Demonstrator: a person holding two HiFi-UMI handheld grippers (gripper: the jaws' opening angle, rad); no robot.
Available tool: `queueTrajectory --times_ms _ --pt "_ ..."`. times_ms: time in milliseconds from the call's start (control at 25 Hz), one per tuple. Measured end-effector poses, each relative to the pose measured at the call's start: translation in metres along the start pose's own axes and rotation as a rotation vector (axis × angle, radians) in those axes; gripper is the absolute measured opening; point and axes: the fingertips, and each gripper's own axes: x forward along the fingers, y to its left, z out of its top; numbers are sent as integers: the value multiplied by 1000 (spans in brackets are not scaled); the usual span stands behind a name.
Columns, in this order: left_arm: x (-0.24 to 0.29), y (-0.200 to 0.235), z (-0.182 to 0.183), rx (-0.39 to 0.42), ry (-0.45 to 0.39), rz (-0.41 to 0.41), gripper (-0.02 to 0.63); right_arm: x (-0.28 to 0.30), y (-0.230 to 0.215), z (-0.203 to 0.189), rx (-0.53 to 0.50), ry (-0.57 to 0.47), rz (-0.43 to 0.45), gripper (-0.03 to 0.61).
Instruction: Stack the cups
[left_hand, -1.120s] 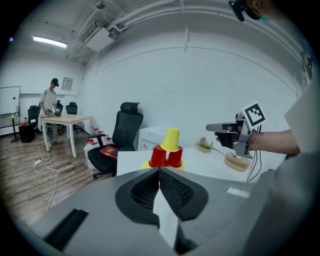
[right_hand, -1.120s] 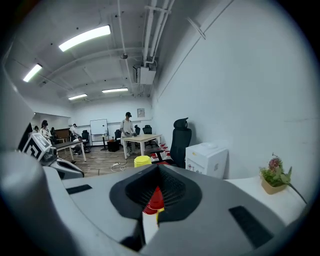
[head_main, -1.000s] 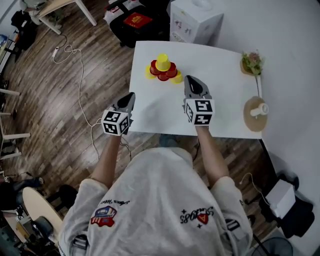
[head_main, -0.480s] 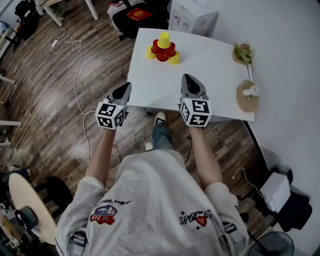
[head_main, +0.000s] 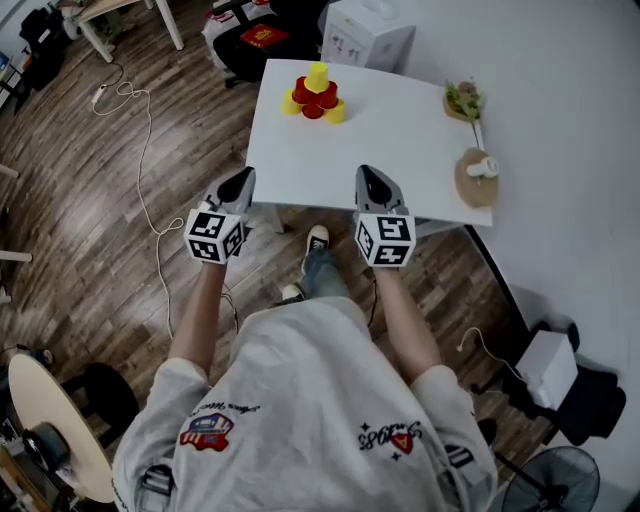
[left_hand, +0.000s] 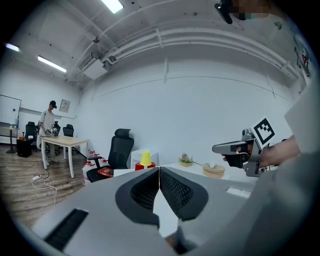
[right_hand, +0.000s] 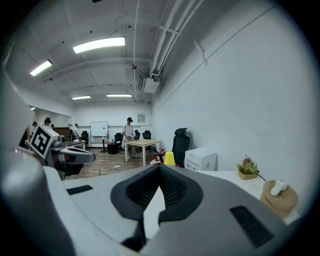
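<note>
A small pyramid of cups (head_main: 312, 92) stands at the far left of the white table (head_main: 400, 140): red cups (head_main: 312, 98) in the middle, a yellow cup (head_main: 289, 103) at each side and a yellow cup (head_main: 317, 76) on top. My left gripper (head_main: 243, 181) hangs over the floor beside the table's near left corner, shut and empty. My right gripper (head_main: 367, 175) is at the table's near edge, also shut with nothing in it. The top yellow cup (left_hand: 145, 158) shows far beyond the shut left gripper (left_hand: 159, 170), and the same cup (right_hand: 170, 158) beyond the shut right gripper (right_hand: 160, 166).
A white cabinet (head_main: 368, 30) stands behind the table. A small plant (head_main: 462, 100) and a round wooden stand (head_main: 478, 175) sit on the table's right side. A cable (head_main: 140, 150) runs over the wooden floor at left. Other people stand at a far desk (right_hand: 140, 145).
Both grippers have drawn back from over the table to its near edge, and the cup pyramid now lies farther from them. Both stay shut.
</note>
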Motion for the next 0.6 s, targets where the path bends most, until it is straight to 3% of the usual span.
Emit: queueTrajectory --times_ms 600 --pt "-1 1 10 -1 -13 -20 6 -17 2 5 5 -7 -14 -8"
